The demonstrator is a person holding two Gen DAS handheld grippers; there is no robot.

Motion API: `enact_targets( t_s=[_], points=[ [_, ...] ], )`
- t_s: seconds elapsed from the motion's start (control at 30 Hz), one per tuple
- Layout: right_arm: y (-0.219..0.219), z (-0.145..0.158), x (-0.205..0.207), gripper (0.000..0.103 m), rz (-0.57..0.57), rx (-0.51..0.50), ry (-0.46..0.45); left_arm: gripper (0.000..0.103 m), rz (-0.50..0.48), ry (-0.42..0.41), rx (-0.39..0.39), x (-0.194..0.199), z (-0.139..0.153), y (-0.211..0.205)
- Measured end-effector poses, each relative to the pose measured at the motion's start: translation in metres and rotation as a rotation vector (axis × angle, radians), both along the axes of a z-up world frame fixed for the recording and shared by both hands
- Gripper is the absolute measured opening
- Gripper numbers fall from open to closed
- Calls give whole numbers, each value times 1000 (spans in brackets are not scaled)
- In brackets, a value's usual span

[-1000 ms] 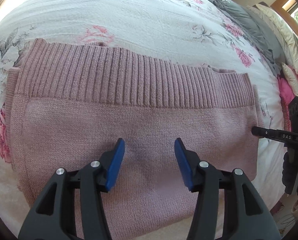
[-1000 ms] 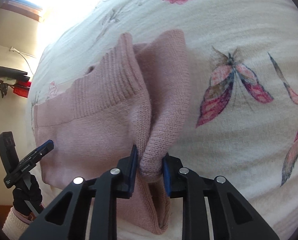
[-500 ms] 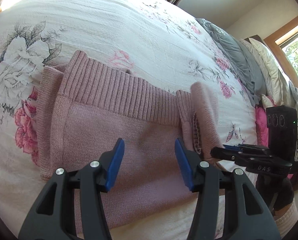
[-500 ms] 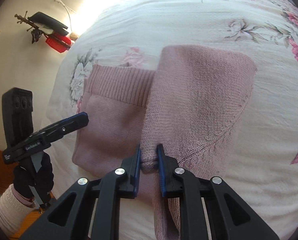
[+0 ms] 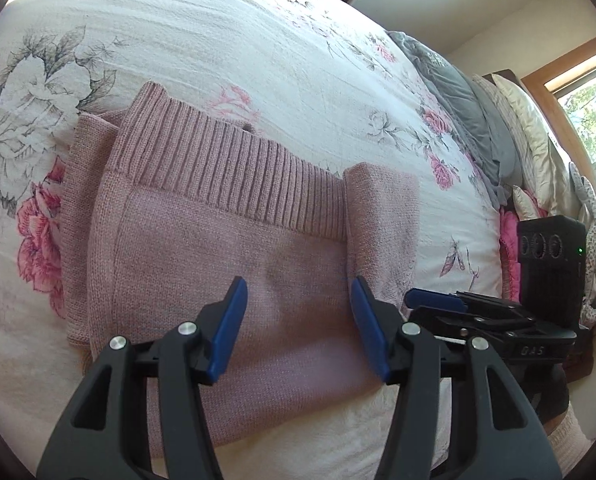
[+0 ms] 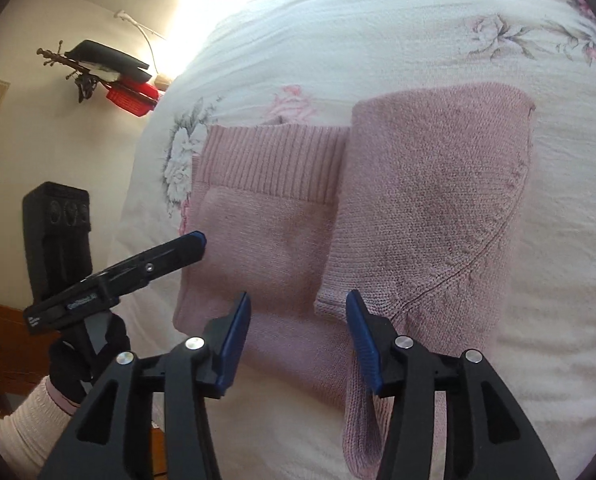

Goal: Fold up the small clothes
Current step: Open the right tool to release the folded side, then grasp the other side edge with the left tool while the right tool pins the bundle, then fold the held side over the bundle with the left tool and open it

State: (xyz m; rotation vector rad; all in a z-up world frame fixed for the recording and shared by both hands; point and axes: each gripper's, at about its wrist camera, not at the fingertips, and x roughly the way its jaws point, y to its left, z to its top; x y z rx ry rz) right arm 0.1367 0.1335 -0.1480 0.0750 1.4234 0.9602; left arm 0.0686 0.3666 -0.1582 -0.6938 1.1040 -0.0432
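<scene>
left wrist view: the left gripper [image 5: 298, 320] is wide open, holding nothing, over the pink sweater [image 5: 218, 260] in the middle of the frame. a folded flap [image 5: 381, 220] lies at its right edge. bare flowered bedspread [image 5: 258, 40] fills the top.

right wrist view: the right gripper [image 6: 298, 340] is wide open at the flap's [image 6: 429, 208] lower edge. a wall shelf [image 6: 106, 68] sits upper left.

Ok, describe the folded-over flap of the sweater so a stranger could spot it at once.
Find the floral bedspread, then the pink sweater lying flat on it. The flap is the smooth pink panel laid over the sweater's right side, just beyond the open right gripper. Unlike the ribbed hem beside it, it is plain knit with a curved seam.
</scene>
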Motion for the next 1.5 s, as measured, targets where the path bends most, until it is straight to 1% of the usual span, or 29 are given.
enact_targets(
  t_s=[0.03, 0.07, 0.1, 0.17, 0.2, 0.23, 0.3, 0.43, 0.5, 0.53, 0.57, 0.6, 0.63, 0.67, 0.73, 0.87, 1.0, 1.07, 1.1, 1.17, 1.2, 1.23, 1.3, 1.33, 1.4, 1.5],
  points=[
    [-6, 11, -5, 63, 7, -7, -41, 55, -2, 0, -11, 3, 0, -3],
    [-14, 21, -10, 77, 12, -25, -88, 55, -4, 0, -21, 5, 0, -6],
    [-21, 29, -15, 80, 21, -44, -133, 56, -8, 0, -30, 8, 0, -9],
    [-34, 36, -29, 81, 62, -106, -211, 58, -21, 4, -45, 14, -1, -16],
    [-39, 36, -35, 81, 82, -142, -234, 59, -30, 11, -49, 18, -3, -20],
    [-44, 34, -42, 81, 102, -165, -242, 61, -40, 22, -54, 22, -5, -25],
    [-49, 24, -55, 81, 131, -175, -221, 61, -56, 42, -66, 29, -11, -34],
    [-47, 2, -72, 80, 147, -208, -223, 63, -63, 89, -106, 42, -25, -50],
    [-40, -7, -74, 76, 137, -226, -252, 63, -57, 109, -138, 46, -33, -54],
    [-39, -13, -74, 66, 133, -251, -266, 63, -51, 118, -152, 48, -36, -55],
    [-37, -19, -72, 52, 130, -282, -281, 63, -45, 128, -166, 49, -39, -56],
    [-38, -22, -71, 45, 125, -304, -292, 63, -38, 136, -181, 51, -42, -57],
    [-38, -25, -67, 31, 119, -307, -286, 63, -28, 146, -195, 52, -45, -58],
    [-40, -25, -64, 21, 109, -298, -273, 63, -21, 152, -208, 53, -48, -60],
    [-49, -18, -58, 18, 83, -242, -239, 64, -18, 160, -229, 57, -51, -63],
    [-77, 2, -47, 17, 1, -68, -146, 66, -18, 177, -265, 67, -61, -71],
    [-97, 8, -39, 17, -54, 3, -100, 66, 12, 180, -342, 78, -71, -74],
    [-100, 10, -41, 17, -54, 17, -97, 64, 28, 174, -376, 85, -74, -76],
    [-100, 11, -42, 17, -51, 19, -99, 60, 34, 168, -384, 88, -74, -76],
    [-99, 12, -43, 17, -49, 30, -97, 48, 45, 154, -396, 96, -74, -75],
    [-98, 13, -44, 17, -44, 34, -99, 34, 50, 149, -395, 98, -73, -74],
    [-97, 14, -45, 17, -41, 36, -105, 22, 50, 145, -388, 101, -72, -73],
    [-95, 16, -46, 17, -39, 46, -106, 19, 47, 121, -391, 102, -65, -71],
    [-95, 18, -46, 17, -40, 58, -100, 18, 41, 96, -380, 101, -57, -71],
    [-93, 19, -45, 17, -36, 88, -85, 17, 22, 46, -337, 97, -38, -70],
    [-82, 27, -49, 17, -3, 129, -75, 17, 6, -5, -289, 88, -14, -62]
  ],
)
